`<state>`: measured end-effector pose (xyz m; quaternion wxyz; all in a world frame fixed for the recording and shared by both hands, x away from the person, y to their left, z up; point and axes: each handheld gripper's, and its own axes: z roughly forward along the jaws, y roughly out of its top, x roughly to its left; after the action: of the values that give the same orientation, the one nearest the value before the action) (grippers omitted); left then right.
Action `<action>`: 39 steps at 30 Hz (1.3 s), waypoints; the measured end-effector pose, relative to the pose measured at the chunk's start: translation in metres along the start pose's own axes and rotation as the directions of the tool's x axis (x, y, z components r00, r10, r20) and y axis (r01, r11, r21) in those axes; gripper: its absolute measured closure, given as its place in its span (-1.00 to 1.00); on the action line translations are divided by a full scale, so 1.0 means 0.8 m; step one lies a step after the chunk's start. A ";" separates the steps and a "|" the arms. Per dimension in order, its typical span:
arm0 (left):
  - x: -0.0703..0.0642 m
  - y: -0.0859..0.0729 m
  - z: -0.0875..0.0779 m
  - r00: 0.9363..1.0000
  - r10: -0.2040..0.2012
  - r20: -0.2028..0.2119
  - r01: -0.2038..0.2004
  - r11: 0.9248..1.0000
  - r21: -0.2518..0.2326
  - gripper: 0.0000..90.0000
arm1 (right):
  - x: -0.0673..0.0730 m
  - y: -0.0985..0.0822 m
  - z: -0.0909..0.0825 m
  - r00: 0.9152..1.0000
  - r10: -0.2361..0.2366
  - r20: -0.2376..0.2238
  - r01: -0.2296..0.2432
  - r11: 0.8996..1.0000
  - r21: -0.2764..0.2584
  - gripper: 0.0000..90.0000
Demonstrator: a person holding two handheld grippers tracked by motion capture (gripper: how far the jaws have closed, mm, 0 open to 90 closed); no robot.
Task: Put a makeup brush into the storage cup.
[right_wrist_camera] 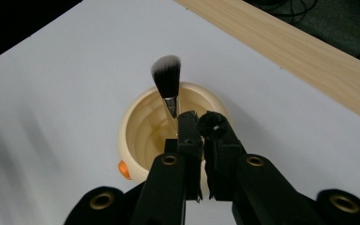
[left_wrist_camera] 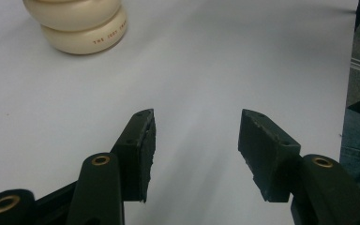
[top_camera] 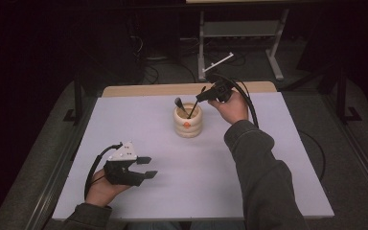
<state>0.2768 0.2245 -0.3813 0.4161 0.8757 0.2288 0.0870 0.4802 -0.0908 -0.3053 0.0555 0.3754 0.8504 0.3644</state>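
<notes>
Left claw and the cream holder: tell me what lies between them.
Nothing: bare white table top runs from the open left claw to the cream holder. The high view and the left gripper view both show it.

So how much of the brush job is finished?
One brush already stands in the cream pot, bristles up. The right gripper, just over the pot's mouth, is shut on a second dark brush going into the pot. The left gripper rests open, holding nothing. No other brushes lie on the table, so it looks nearly finished.
</notes>
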 end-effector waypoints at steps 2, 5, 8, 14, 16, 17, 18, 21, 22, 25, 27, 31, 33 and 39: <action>0.001 0.000 -0.001 1.000 0.001 -0.001 -0.001 1.000 0.001 0.02 | 0.001 -0.001 0.002 1.000 0.008 0.001 -0.008 1.000 0.001 0.87; 0.001 0.000 -0.002 1.000 0.009 -0.001 -0.009 1.000 0.007 0.02 | 0.000 -0.004 0.005 1.000 0.016 -0.002 -0.016 1.000 0.000 0.87; 0.002 0.000 -0.002 1.000 0.019 -0.003 -0.019 1.000 0.016 0.02 | -0.004 -0.008 0.010 1.000 0.018 -0.004 -0.018 1.000 -0.006 0.87; 0.002 0.000 -0.002 1.000 0.012 -0.003 -0.012 1.000 0.013 0.02 | -0.004 -0.014 0.016 0.999 0.037 -0.016 -0.037 0.999 -0.004 0.86; 0.002 -0.001 -0.002 1.000 0.007 -0.004 -0.007 1.000 0.013 0.02 | -0.005 -0.016 0.017 0.999 0.031 -0.016 -0.031 0.999 -0.010 0.86; 0.003 -0.001 -0.003 1.000 0.007 -0.005 -0.007 1.000 0.014 0.02 | -0.004 -0.017 0.017 0.999 0.037 -0.015 -0.038 0.999 -0.013 0.86; 0.003 -0.001 -0.003 1.000 0.007 -0.005 -0.007 1.000 0.014 0.02 | -0.004 -0.017 0.017 0.999 0.037 -0.015 -0.038 0.999 -0.013 0.86; 0.004 -0.001 -0.003 1.000 0.005 -0.006 -0.005 1.000 0.003 0.02 | -0.004 -0.021 0.016 0.999 0.041 -0.021 -0.041 0.999 -0.022 0.86; 0.004 -0.001 -0.003 1.000 0.010 -0.007 -0.010 1.000 0.009 0.02 | -0.005 -0.022 0.017 0.999 0.042 -0.022 -0.042 0.999 -0.026 0.86; 0.004 -0.001 -0.002 1.000 0.002 -0.004 -0.002 1.000 0.006 0.02 | -0.005 -0.025 0.018 0.998 0.049 -0.028 -0.050 0.998 -0.026 0.85; 0.004 -0.002 -0.002 1.000 -0.004 -0.005 0.004 1.000 0.006 0.02 | -0.007 -0.028 0.018 0.999 0.039 -0.027 -0.040 0.998 -0.038 0.78; 0.004 -0.002 -0.002 1.000 -0.005 -0.009 0.005 1.000 0.003 0.01 | -0.003 -0.031 0.018 0.999 0.045 -0.016 -0.046 0.998 -0.048 0.58; 0.004 -0.001 -0.002 1.000 -0.012 -0.009 0.012 1.000 0.000 0.01 | -0.003 -0.035 0.017 0.999 0.043 -0.025 -0.044 0.997 -0.059 0.53; 0.005 -0.001 0.000 1.000 -0.014 -0.012 0.014 1.000 0.008 0.00 | -0.003 -0.050 0.005 0.998 0.046 -0.040 -0.051 0.991 -0.126 0.28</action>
<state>0.2799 0.2267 -0.3821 0.4120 0.8752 0.2375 0.0883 0.4590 -0.1081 -0.3352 0.0547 0.3848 0.8171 0.4257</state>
